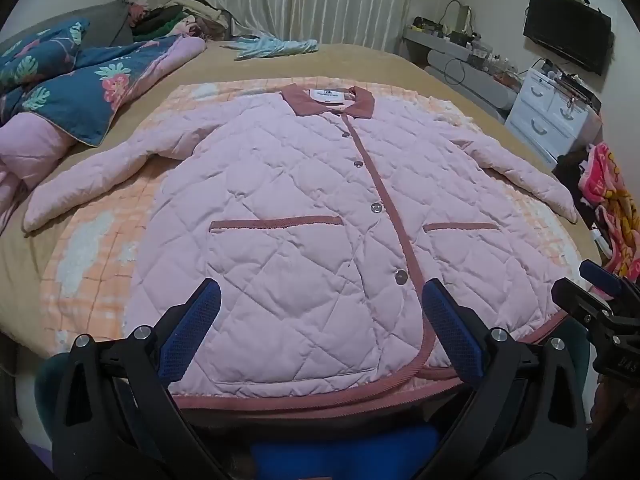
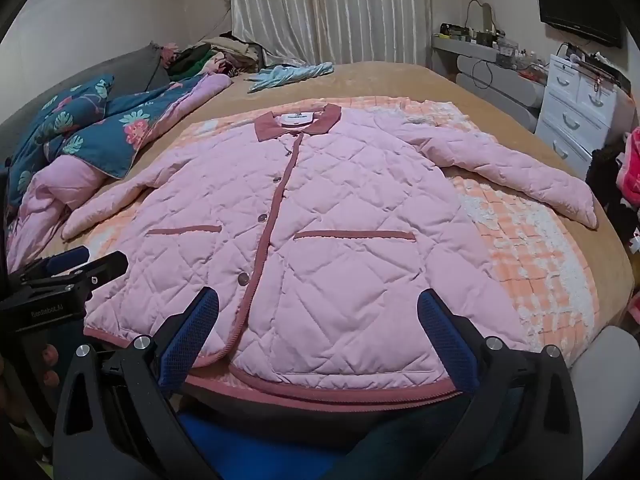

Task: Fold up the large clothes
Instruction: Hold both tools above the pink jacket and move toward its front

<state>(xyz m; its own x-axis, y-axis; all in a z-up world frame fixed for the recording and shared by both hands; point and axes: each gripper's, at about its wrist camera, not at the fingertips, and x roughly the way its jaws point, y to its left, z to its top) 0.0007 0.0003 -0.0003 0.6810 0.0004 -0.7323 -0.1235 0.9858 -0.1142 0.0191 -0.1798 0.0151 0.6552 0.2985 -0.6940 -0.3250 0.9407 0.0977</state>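
Note:
A pink quilted jacket (image 1: 304, 216) (image 2: 320, 216) with a dusty-red collar, trim and snap buttons lies flat, front up and buttoned, on a peach checked blanket (image 1: 92, 252) (image 2: 532, 256) on the bed. Both sleeves are spread out to the sides. My left gripper (image 1: 320, 292) hovers over the hem on the jacket's left half, jaws wide open, nothing between its blue pads. My right gripper (image 2: 320, 300) hovers over the hem on the right half, also open and empty. Each gripper shows at the edge of the other's view: the right gripper (image 1: 600, 280), the left gripper (image 2: 80, 258).
A blue floral duvet (image 1: 80, 80) is bunched at the bed's left. A light blue garment (image 1: 276, 46) lies near the far edge. White drawers (image 1: 548, 108), a wall TV (image 1: 568, 28) and a bright towel (image 1: 612, 208) stand on the right. Curtains (image 2: 332, 12) hang behind.

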